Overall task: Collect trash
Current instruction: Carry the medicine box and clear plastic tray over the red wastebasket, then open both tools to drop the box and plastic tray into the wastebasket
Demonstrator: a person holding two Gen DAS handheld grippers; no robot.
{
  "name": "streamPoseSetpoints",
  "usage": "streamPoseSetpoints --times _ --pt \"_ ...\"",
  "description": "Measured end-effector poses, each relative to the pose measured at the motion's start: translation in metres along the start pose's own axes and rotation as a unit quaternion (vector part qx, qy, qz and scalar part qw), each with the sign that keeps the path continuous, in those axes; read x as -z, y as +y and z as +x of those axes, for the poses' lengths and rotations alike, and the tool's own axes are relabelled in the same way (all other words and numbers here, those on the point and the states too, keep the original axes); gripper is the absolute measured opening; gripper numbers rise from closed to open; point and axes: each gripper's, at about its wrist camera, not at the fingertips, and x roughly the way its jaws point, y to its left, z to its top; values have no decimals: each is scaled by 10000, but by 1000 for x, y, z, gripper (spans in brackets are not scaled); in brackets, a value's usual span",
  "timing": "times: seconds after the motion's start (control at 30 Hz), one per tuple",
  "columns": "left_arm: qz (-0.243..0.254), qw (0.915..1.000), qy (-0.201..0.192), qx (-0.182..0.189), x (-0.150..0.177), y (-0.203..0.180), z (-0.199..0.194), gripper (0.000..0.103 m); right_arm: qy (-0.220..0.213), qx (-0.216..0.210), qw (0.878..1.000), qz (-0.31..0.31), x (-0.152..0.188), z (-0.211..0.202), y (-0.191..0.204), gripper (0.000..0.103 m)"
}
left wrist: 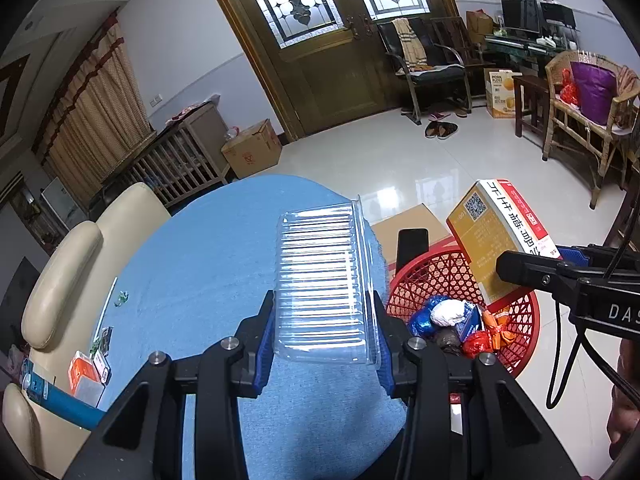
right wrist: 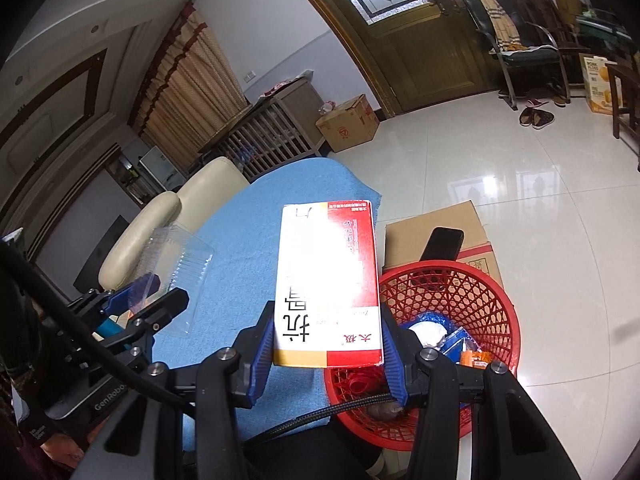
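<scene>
On the left, over the blue cloth (left wrist: 208, 264), the left gripper (left wrist: 326, 332) is clamped on a clear ribbed plastic tray (left wrist: 320, 280) by its long sides, so it needs only a light squeeze and a level carry rightward to the red basket (left wrist: 516, 320) on the floor. To its right, the right gripper (right wrist: 328, 344) is clamped on a red and white carton (right wrist: 328, 280), which hangs just left of the basket's near rim. I would bring each piece over the open middle, above the wrappers (left wrist: 460, 324) already inside, before letting go, carton first, since the light tray could catch the rim and slip out.
</scene>
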Motion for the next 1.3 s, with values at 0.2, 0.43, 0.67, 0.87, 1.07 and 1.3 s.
streamPoseSetpoints --times 0.2,0.43,0.67,0.87,1.07,1.3 --pt "87 9999 72 51 -2 -6 5 43 14 6 10000 72 -1 0 -5 50" --pt "182 9997 138 88 -6 -11 11 43 -15 30 9999 162 -2 -3 -11 50" --pt "304 9993 167 127 -11 -17 16 44 -25 41 9996 291 -2 -4 -22 50" --pt "391 9988 217 185 -12 -25 21 44 -20 57 9993 369 -2 -5 -27 50" --pt "460 9983 246 253 -13 -31 24 44 4 96 9989 449 -2 -4 -33 50" --pt "542 9977 271 314 -15 -39 29 44 14 155 9985 531 -2 -5 -39 50"
